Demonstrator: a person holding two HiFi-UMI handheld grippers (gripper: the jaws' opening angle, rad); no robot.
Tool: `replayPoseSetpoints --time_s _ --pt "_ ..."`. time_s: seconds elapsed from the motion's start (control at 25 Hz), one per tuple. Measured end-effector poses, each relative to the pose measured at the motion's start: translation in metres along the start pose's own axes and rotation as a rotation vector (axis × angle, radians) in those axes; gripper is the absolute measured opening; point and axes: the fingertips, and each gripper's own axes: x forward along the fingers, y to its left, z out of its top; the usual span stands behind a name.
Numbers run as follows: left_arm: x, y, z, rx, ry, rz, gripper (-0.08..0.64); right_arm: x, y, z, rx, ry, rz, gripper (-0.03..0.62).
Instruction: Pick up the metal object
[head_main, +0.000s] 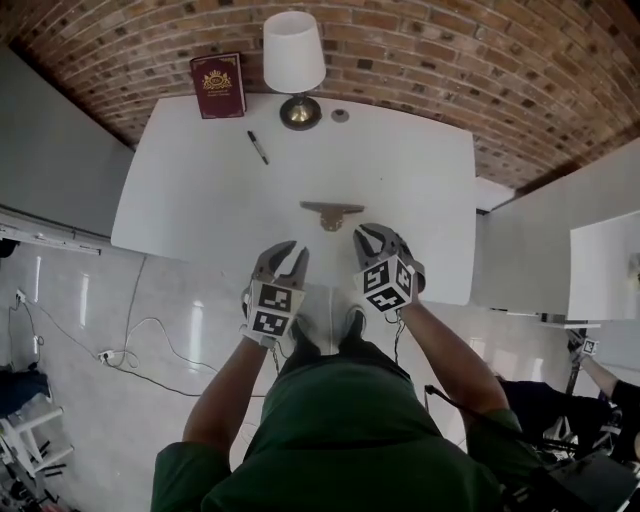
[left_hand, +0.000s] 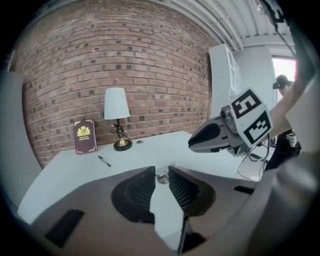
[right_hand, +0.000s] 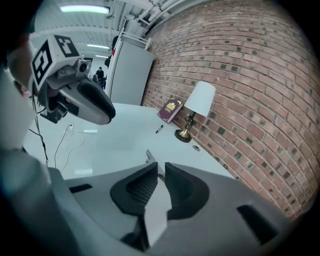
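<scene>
Left claw (head_main: 296, 252) and right claw (head_main: 372, 238) are side by side over the near edge of the white worktop (head_main: 190, 200), each parted only narrowly and gripping nothing. The metal object (head_main: 332, 212) lies flat on the worktop just ahead of both, untouched. A brick wall (head_main: 450, 60) runs behind. Lamp (head_main: 295, 60), red book (head_main: 218, 85) and small disc (head_main: 340, 115) stand at the far edge; a pen (head_main: 258, 147) lies nearer, well clear

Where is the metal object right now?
In the head view the metal object lies on the white table near its front edge, just ahead of the left gripper and right gripper.
</scene>
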Motion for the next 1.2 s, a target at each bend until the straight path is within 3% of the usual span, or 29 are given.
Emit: replayPoseSetpoints --time_s 0.24,0.52,0.76,1.04,1.2 --pt "-0.007 0.006 -0.015 -0.037 0.010 -0.001 0.077 0.037 0.017 -0.006 -0.142 0.057 0.033 0.063" --pt "-0.033 0.035 -0.055 -0.152 0.052 0.085 0.077 0.094 0.033 -0.034 -0.247 0.174 0.096 0.083" --pt "-0.057 0.056 -0.093 -0.238 0.098 0.165 0.077 0.118 0.045 -0.040 -0.461 0.198 0.065 0.081" --pt "-0.072 0.057 -0.122 -0.328 0.134 0.205 0.077 0.142 0.050 -0.027 -0.496 0.132 0.001 0.073" --pt "-0.080 0.059 -0.131 -0.369 0.142 0.221 0.077 0.151 0.049 -0.030 -0.558 0.149 -0.035 0.051"
